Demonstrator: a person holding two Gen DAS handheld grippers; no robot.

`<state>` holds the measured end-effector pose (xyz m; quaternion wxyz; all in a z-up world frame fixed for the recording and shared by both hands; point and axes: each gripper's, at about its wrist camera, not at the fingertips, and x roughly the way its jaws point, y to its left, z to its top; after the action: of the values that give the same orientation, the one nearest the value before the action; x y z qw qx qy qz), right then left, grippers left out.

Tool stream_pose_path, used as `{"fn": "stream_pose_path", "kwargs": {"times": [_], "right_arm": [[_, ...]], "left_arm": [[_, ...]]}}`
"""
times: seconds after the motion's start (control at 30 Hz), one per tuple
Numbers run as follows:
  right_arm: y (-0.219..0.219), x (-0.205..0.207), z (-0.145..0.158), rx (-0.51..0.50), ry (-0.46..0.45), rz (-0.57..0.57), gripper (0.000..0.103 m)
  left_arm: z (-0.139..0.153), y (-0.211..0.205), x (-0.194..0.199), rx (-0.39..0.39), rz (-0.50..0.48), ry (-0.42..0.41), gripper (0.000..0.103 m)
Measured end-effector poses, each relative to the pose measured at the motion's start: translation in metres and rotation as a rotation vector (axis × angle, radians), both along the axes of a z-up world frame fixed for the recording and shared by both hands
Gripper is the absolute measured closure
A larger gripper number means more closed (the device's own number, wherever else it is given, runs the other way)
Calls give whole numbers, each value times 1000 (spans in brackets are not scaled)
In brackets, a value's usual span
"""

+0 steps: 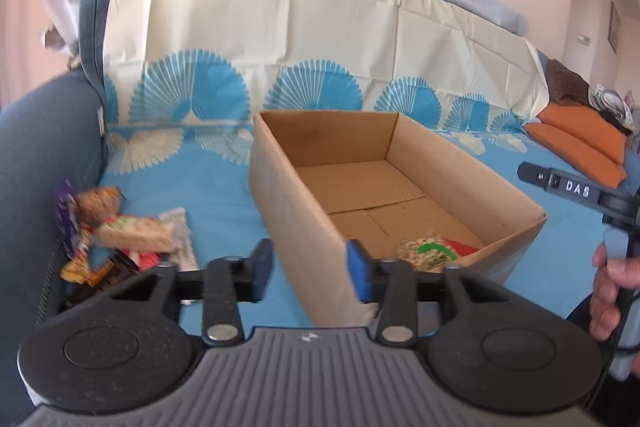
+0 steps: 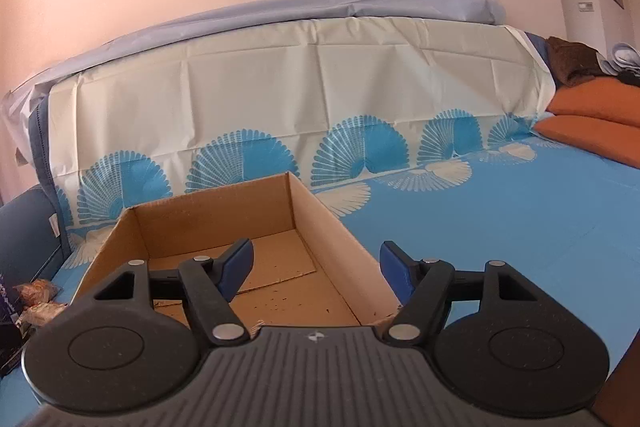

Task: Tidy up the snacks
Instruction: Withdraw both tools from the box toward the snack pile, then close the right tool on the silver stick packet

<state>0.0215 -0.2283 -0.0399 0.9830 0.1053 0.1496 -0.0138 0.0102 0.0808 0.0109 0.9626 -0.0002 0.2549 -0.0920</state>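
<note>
left gripper [image 1: 310,269] jaws part open – empty, by cardboard box [image 1: 296,195] | right gripper [image 2: 316,269] jaws wide – empty

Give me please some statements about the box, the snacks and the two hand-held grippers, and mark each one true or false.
1. The cardboard box stands open at the top. True.
2. The box holds no snack at all. False: one snack packet with a green label lies inside, near the front corner.
3. A pile of snacks lies on the blue cloth to the left of the box. True.
4. The right hand-held gripper is shut on a snack. False: its jaws are apart with nothing between them.
5. The left hand-held gripper holds nothing. True.
6. The orange cushions sit inside the box. False: they lie on the cloth far to the right of it.
</note>
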Motion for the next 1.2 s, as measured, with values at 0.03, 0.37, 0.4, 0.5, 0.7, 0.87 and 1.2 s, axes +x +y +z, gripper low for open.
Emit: {"fn": "stream_pose_path", "kwargs": {"times": [0.03, 0.37, 0.4, 0.5, 0.7, 0.87, 1.2], "right_arm": [[4, -2, 2, -14, -13, 13, 31], [46, -12, 15, 6, -54, 203, 59], [51, -12, 17, 6, -59, 212, 59], [64, -15, 21, 9, -74, 245, 59], [95, -17, 24, 5, -72, 343, 59], [120, -20, 23, -18, -62, 443, 59], [142, -22, 26, -44, -49, 520, 59]], "left_arm": [[-2, 7, -2, 37, -3, -17, 80], [-25, 83, 5, 75, 93, -54, 88], [-26, 85, 6, 70, 103, -50, 88], [-27, 88, 11, 66, 119, -25, 88], [-36, 98, 31, 75, 220, 58, 87], [-44, 103, 47, 109, 298, 109, 84], [-71, 97, 85, 326, 439, 217, 40]]}}
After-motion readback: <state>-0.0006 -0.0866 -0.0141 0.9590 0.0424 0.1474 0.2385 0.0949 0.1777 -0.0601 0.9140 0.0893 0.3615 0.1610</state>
